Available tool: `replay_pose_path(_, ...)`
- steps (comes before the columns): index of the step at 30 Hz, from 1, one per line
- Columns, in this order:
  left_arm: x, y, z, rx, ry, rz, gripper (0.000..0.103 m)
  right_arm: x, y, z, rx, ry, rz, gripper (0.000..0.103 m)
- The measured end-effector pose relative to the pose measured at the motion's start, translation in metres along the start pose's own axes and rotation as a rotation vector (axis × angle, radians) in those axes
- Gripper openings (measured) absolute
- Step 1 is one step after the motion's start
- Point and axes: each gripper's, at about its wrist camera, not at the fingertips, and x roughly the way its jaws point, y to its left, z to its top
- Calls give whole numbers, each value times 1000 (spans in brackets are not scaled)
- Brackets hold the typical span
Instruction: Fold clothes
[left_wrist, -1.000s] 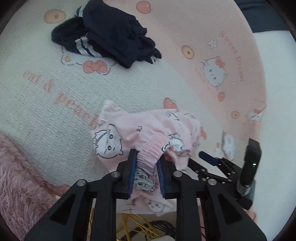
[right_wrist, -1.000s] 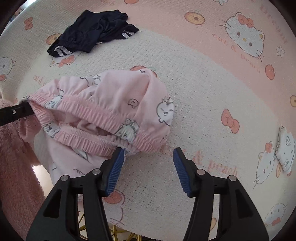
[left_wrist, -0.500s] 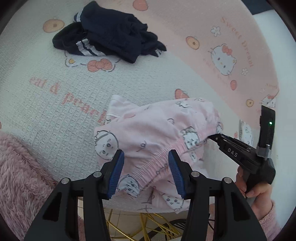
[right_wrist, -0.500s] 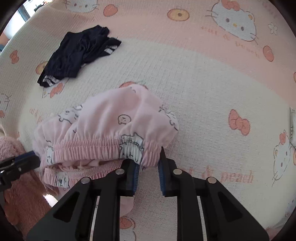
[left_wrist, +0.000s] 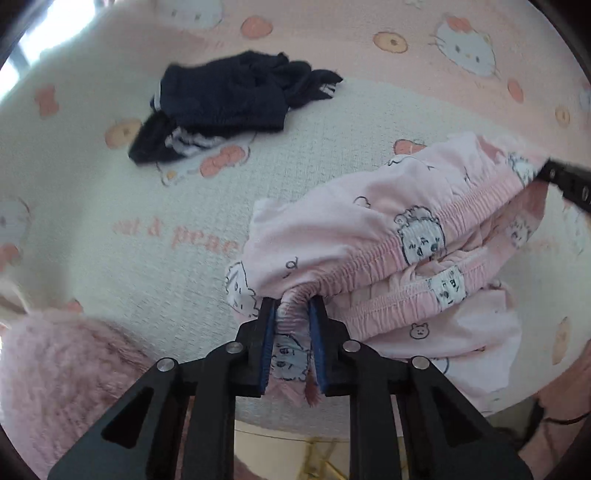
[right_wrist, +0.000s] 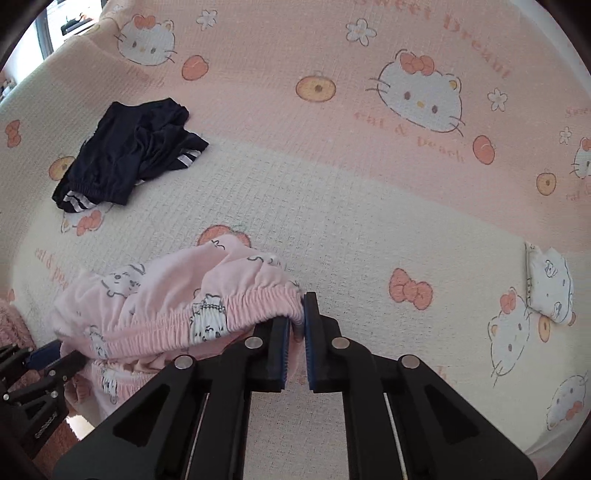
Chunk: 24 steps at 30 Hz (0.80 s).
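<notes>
The left gripper (left_wrist: 293, 314) has just been closing and now pinches a bunched fold of elastic waistband of the pink shorts (left_wrist: 373, 229), the fabric squeezed between its blue pads. The right gripper (right_wrist: 297, 325) is clamped tight on the other end of that same waistband, which it holds just above the blanket (right_wrist: 332, 206); in the left wrist view only its black tip shows at the right edge, against the waistband.

The pink shorts, printed with small cartoon animals, hang stretched between the two grippers near the front edge of the blanket, the waistband gaping open and the legs sagging onto the cloth and over that front edge.

The blanket is cream in the middle with a pink border band along its far side, printed with cat faces, bows and peaches. A crumpled navy garment (right_wrist: 129, 151) with white stripes lies toward the far left part of the blanket, well apart from the shorts. A small folded white piece (right_wrist: 548, 284) with the same cat print rests near the right edge. A fuzzy pink rug or throw (left_wrist: 70, 373) shows at the near left corner.
</notes>
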Motion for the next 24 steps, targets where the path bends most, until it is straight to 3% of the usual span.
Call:
replay_pose_path(3,-12,-33,-13,181,-101,157,19,-11,8,-8,-63,-7,-5,6)
replay_pose_path(7,-16,-48,-11,260,-145,210,18,11,17,-18,-83,68,49,8)
replay_pose_path(10,-17,-46,-8,277,-169,256,17,32,24,-24,-86,114,95,42)
replay_pose_path(11,-18,-47,-9,289,-180,289,17,39,26,-24,-86,124,101,44)
replay_pose_path(13,-17,-50,-8,301,-183,335,18,54,31,-24,-84,144,115,44)
replay_pose_path(14,-16,-52,-7,306,-183,355,18,60,33,-22,-82,150,134,36)
replay_pose_path(16,-13,-55,-8,328,-176,378,18,67,37,-19,-88,150,162,10)
replay_pose_path(17,-12,-57,-9,336,-172,376,18,65,39,-17,-92,137,155,9)
replay_pose_path(20,-8,-57,-9,322,-137,297,19,47,37,-13,-86,72,116,9)
replay_pose_path(22,-7,-47,-6,246,-98,142,19,27,30,-10,-75,13,74,9)
replay_pose_path(24,-10,-30,0,137,-61,-58,5,-1,17,-4,-51,-61,55,9)
